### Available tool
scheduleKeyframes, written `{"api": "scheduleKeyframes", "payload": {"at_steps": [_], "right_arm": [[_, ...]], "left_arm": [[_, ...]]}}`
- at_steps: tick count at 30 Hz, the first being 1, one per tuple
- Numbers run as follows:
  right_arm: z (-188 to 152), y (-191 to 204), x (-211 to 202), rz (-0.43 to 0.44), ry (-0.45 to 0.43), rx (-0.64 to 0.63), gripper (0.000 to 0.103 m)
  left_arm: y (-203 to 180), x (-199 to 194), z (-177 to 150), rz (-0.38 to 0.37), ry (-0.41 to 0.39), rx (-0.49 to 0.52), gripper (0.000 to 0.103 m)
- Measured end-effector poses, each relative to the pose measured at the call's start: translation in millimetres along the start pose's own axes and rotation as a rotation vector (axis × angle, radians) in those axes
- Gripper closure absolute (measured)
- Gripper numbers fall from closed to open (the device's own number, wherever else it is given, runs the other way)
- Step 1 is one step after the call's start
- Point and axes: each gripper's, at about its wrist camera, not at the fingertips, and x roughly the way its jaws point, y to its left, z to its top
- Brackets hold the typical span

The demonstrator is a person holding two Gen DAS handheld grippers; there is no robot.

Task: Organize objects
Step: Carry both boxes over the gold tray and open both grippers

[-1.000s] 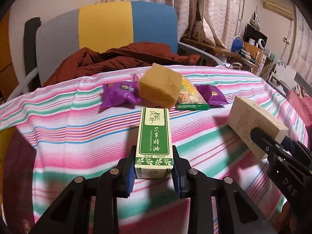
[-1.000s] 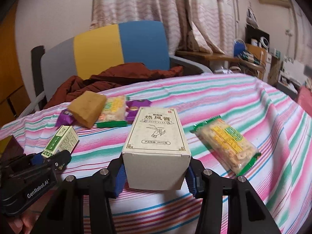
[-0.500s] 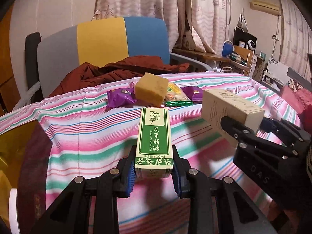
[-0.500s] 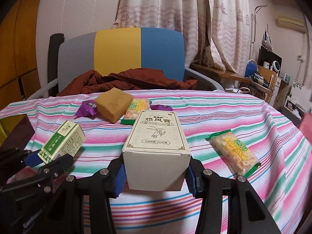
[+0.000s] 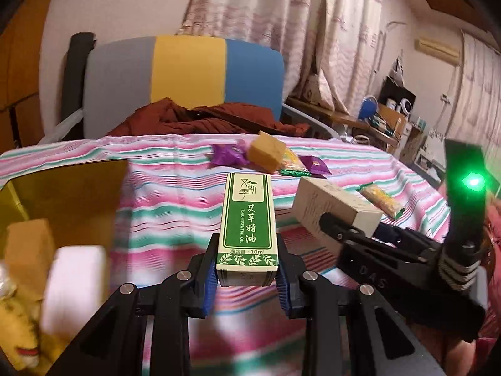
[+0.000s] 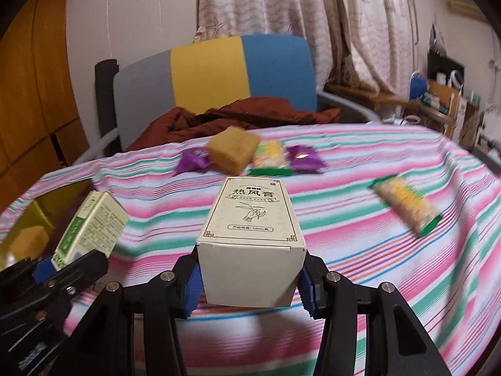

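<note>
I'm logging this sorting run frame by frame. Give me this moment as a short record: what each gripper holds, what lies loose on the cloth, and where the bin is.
left gripper: shut on green box, held above the cloth
right gripper: shut on cream box, held above the cloth
loose on striped cloth: tan block, two purple packets, snack packet behind the block, second snack packet to the right
yellow bin: at the left, already holding items
behind: chair with brown garment

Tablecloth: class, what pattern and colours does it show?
The tablecloth has pink, green, white and blue stripes, clearest in the right wrist view.
</note>
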Motion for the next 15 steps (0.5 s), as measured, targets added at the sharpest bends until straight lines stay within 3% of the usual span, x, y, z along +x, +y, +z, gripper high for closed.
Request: {"api": "scheduleKeyframes", "payload": {"at_steps": [5,15], "right_arm": [[3.7,40.9,-13.3,0.086,-0.022,-0.036,0.052],[29.5,150.8,-33.0,0.305,-0.073,-0.209,0.052]], "left_arm": [[39.8,-34.4,5.2,0.0,-0.021,-0.101,0.072],[135.1,-76.2,26.2,0.144,-0.079,-0.229,0.072]]}}
